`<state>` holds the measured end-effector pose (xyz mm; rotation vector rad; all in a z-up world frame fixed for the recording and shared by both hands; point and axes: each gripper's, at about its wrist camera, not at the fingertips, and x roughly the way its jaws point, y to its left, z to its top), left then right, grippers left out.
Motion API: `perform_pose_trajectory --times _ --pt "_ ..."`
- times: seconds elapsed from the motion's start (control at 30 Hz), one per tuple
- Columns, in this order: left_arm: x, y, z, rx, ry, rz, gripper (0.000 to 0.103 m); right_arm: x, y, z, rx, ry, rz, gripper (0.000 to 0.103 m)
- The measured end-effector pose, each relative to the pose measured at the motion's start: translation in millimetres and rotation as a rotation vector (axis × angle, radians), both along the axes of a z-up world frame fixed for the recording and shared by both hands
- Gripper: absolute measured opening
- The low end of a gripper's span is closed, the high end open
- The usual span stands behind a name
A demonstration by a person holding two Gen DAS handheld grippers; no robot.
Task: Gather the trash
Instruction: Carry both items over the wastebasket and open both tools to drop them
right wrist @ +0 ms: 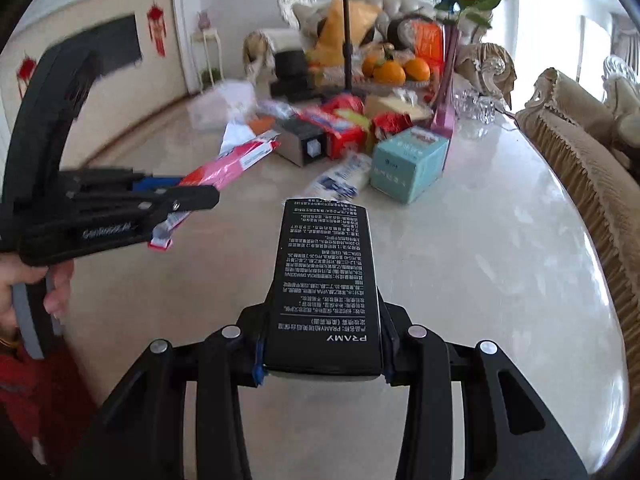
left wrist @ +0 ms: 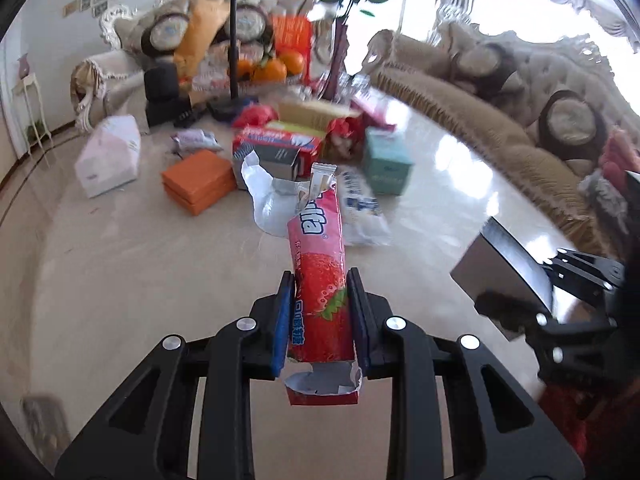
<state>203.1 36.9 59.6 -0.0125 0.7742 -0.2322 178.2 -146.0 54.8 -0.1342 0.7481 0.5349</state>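
Observation:
My left gripper (left wrist: 320, 280) is shut on a pink and red strawberry candy wrapper (left wrist: 318, 256), torn open at its near end, lifted off the pale marble table (left wrist: 160, 280). The same wrapper (right wrist: 224, 170) and left gripper (right wrist: 200, 196) show at the left of the right wrist view. My right gripper (right wrist: 322, 312) is shut on a long black box (right wrist: 326, 276) with white print, held above the table. That black box (left wrist: 504, 264) also shows at the right edge of the left wrist view.
Further back lie a white plastic bag (left wrist: 268, 196), a blue-white wrapper (right wrist: 340, 180), a teal box (right wrist: 408, 162), orange boxes (left wrist: 200, 180), a red carton (left wrist: 280, 144), a white tissue pack (left wrist: 110, 156), oranges (right wrist: 390, 70) and a rose vase (right wrist: 448, 96). A sofa (right wrist: 580, 152) borders the table on the right.

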Motion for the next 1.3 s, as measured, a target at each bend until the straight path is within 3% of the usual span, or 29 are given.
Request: perform_pose_trajectory --times 0.13,0.23,0.37,0.47,0.57,0.63,0.7,0.8,0.9,0.97,1.0,1.03,1.07,1.13,1.3 --pt "-80.0 -3.2 13.1 0.045 -0.076 0.017 0.027 -63.3 -9.5 12.6 0.071 -0.037 0.015 0.039" --pt "-138.9 -5.7 7.7 -0.015 -0.068 -0.029 0.027 -110.8 -12.2 8.6 0.115 -0.019 0.027 0.039" --pt "-212.2 -16.4 -27.0 -0.024 0.012 -0.094 0.027 -166.8 -13.7 -15.3 0.14 0.065 0.045 0.039" --pt "-248.4 -20.2 -79.7 -0.052 0.167 -0.121 0.027 -194.6 -9.8 -55.5 0.11 0.199 0.058 0.039" --pt "-254.5 -25.8 -136.3 -0.061 0.325 -0.129 0.027 -202.2 -5.9 -104.8 0.051 0.333 0.028 0.039" --pt "-248.7 -29.7 -162.6 -0.043 0.388 -0.123 0.027 -197.2 -2.2 -131.0 -0.003 0.381 -0.003 0.039" --pt "-239.9 -33.8 -179.4 -0.025 0.426 -0.116 0.027 -188.3 1.1 -150.5 -0.078 0.407 -0.055 0.039" --pt "-235.3 -41.5 -191.7 0.02 0.433 -0.113 0.027 -182.3 4.8 -163.1 -0.092 0.429 -0.064 0.039" --pt "-228.6 -40.7 -208.9 -0.02 0.467 -0.129 0.027 -182.9 11.6 -169.7 -0.101 0.427 -0.048 0.039" --pt "-223.3 -40.9 -220.6 -0.019 0.515 -0.107 0.038 -184.3 15.5 -175.4 -0.128 0.428 -0.051 0.04" --pt "-223.0 -40.5 -223.6 -0.01 0.514 -0.1 0.071 -181.7 17.5 -177.9 -0.167 0.419 -0.074 0.044" --pt "-223.9 -39.2 -225.0 0.002 0.498 -0.086 0.088 -189.0 14.3 -179.8 -0.188 0.413 -0.088 0.049" --pt "-224.5 -37.7 -225.5 0.004 0.49 -0.078 0.087 -190.4 11.7 -181.5 -0.198 0.41 -0.102 0.057" --pt "-223.6 -32.9 -228.0 -0.035 0.503 -0.073 0.087 -187.9 6.7 -182.2 -0.18 0.424 -0.115 0.057" --pt "-224.2 -24.4 -228.8 -0.034 0.498 -0.043 0.087 -190.5 2.0 -181.0 -0.173 0.429 -0.138 0.058"
